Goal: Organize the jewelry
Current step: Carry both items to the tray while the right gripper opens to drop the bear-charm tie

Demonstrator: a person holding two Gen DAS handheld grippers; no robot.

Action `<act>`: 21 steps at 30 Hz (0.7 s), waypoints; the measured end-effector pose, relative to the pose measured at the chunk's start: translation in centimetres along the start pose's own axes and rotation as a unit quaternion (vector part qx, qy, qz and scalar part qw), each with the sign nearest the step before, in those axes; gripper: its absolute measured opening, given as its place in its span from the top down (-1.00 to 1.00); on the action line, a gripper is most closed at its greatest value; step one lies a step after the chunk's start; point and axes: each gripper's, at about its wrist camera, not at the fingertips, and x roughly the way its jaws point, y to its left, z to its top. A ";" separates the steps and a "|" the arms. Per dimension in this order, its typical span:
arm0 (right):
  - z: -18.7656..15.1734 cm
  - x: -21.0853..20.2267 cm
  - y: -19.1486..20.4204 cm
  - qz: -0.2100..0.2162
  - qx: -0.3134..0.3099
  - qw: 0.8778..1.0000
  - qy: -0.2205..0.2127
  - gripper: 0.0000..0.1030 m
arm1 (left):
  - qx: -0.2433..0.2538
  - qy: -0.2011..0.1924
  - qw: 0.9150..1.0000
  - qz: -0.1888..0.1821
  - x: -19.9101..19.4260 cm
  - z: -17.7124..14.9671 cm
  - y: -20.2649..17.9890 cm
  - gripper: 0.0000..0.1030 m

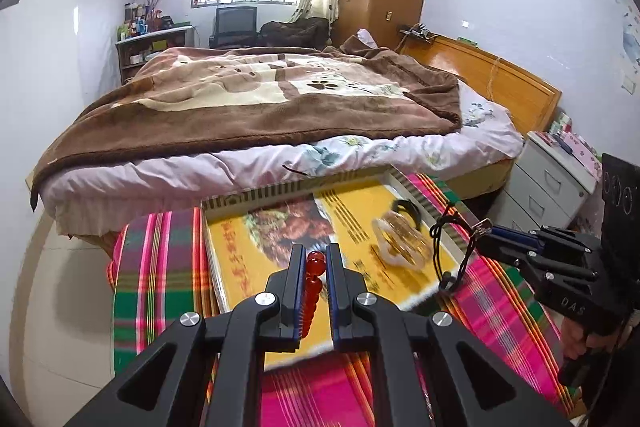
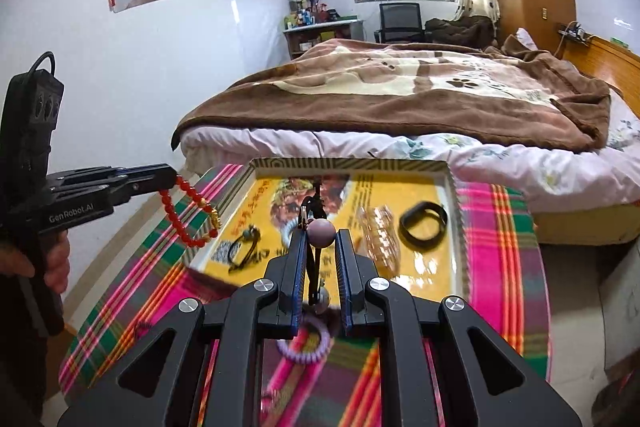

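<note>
My left gripper [image 1: 315, 257] is shut on a red bead bracelet [image 1: 313, 281] and holds it above the yellow-lined tray [image 1: 248, 255]; in the right wrist view the bracelet [image 2: 188, 215] hangs from the left gripper [image 2: 172, 173] over the tray's left edge. My right gripper [image 2: 320, 241] is shut on a black cord necklace with a mauve bead [image 2: 321, 233]; in the left wrist view the cord [image 1: 446, 247] dangles from the right gripper [image 1: 482, 227] over the tray's right side. In the tray lie a black band [image 2: 424, 223], a clear bead bracelet [image 2: 378, 235] and a black corded piece [image 2: 244, 247].
The tray [image 2: 352, 165] sits on a striped pink and green cloth [image 2: 504, 267]. A purple coil hair tie [image 2: 306, 345] lies on the cloth below my right gripper. A bed with a brown blanket [image 2: 400, 95] stands just behind. A white drawer unit [image 1: 548, 187] stands right.
</note>
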 end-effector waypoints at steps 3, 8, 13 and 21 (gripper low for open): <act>1.4 2.4 -0.3 0.003 0.007 1.000 0.011 0.71 | -0.011 0.004 1.000 -0.005 2.0 1.1 1.0 0.82; 3.3 7.0 -1.2 -0.002 0.014 0.999 0.037 0.71 | -0.022 0.015 1.000 -0.016 5.6 2.2 2.4 0.82; 4.4 11.4 -3.1 0.002 0.042 0.996 0.073 0.71 | -0.043 0.028 0.998 -0.029 9.5 3.0 3.9 0.82; 4.9 15.3 -5.2 -0.009 0.063 0.992 0.111 0.71 | -0.035 0.067 0.997 0.012 14.5 2.7 5.2 0.81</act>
